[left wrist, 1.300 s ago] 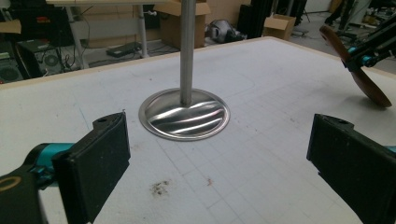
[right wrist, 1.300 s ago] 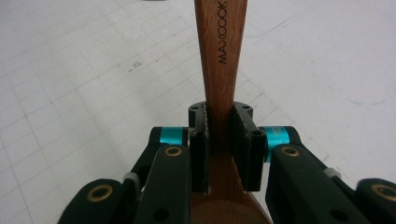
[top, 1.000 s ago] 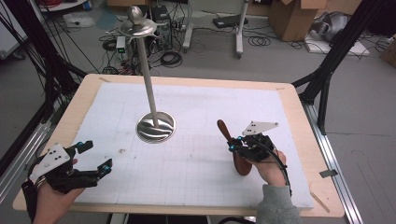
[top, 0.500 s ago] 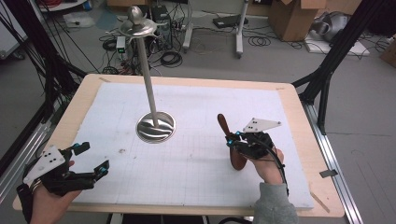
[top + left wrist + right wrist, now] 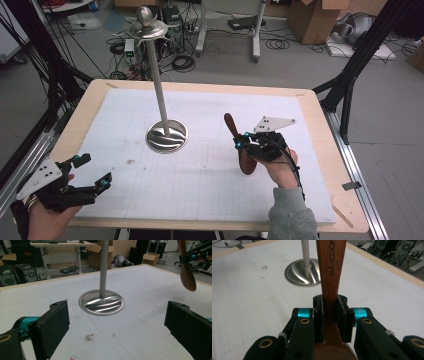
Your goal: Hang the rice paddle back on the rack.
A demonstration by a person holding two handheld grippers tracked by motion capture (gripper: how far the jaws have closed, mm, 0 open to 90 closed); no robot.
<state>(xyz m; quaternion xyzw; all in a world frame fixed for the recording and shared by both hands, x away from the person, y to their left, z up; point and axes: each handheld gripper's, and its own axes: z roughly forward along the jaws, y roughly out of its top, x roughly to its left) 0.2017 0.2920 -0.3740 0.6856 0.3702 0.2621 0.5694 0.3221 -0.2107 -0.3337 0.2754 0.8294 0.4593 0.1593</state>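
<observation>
The big white tabletop (image 5: 210,190) holds a tall metal stand (image 5: 159,95) with a round base. The right gripper (image 5: 241,146) has its fingers clamped on a wooden spoon (image 5: 239,145), held up off the tabletop. It probably goes on the stand next. The left gripper (image 5: 92,170) waits, fingers apart.

Overhead, two close views, shared stand (image 5: 166,136)

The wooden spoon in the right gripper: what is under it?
Under the wooden spoon lies the white mat. The right gripper and hand cover the mat beneath the bowl.
</observation>
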